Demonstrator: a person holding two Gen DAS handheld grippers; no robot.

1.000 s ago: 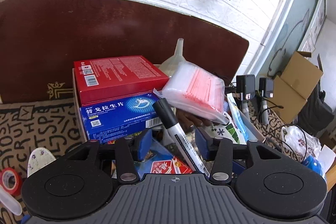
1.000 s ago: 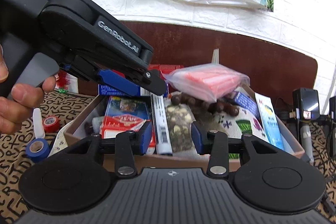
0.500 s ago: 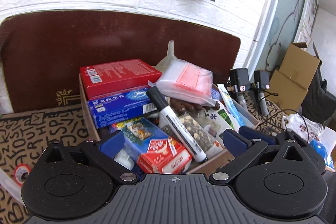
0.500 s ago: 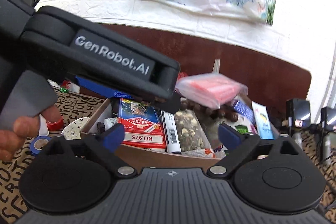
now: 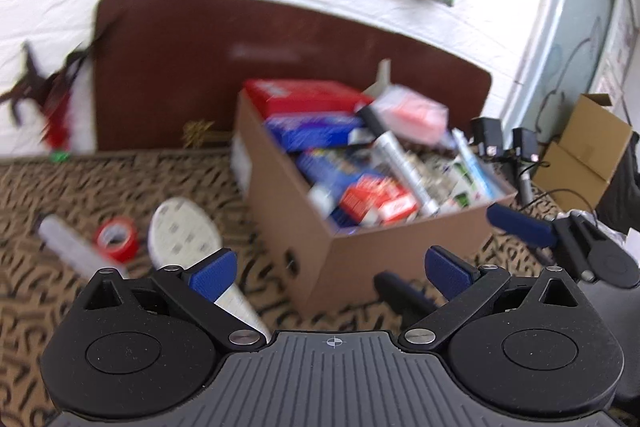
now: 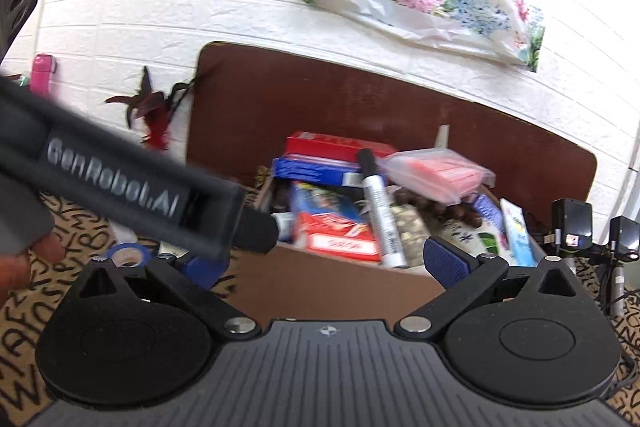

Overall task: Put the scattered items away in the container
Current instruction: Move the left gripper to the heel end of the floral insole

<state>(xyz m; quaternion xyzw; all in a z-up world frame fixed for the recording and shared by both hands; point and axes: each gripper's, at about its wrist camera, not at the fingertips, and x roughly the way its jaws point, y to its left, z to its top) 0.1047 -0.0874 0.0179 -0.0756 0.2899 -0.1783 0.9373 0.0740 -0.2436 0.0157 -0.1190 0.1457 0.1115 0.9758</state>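
A: We have the left gripper (image 5: 327, 269) spread wide with nothing between its blue pads, hanging near the front corner of the cardboard box (image 5: 360, 259). The right gripper (image 6: 324, 263) is just as wide apart and also empty.

B: The box stands on the patterned worktop (image 5: 120, 179), in front of a brown board (image 5: 200, 67) that leans on the white brick wall. We count one marker (image 6: 379, 213) lying aslant on top of the pile, cap toward the far side, one red carton (image 6: 332, 143) stacked on one blue carton (image 6: 312, 169), and one clear bag with pink contents (image 6: 436, 173) at the far right.

A: Left of the box, out on the worktop, we see one red tape roll (image 5: 117, 239), one clear tube (image 5: 72, 247) and one white oval piece (image 5: 182, 239) that runs under our left pad. All three are blurred. From the right wrist we also see one blue tape roll (image 6: 130, 257).

B: In that same view the body of the left gripper cuts across the left side and hides part of the worktop. Right of the box we count two black chargers (image 6: 572, 223), and one open brown carton (image 5: 580, 147) stands well apart.
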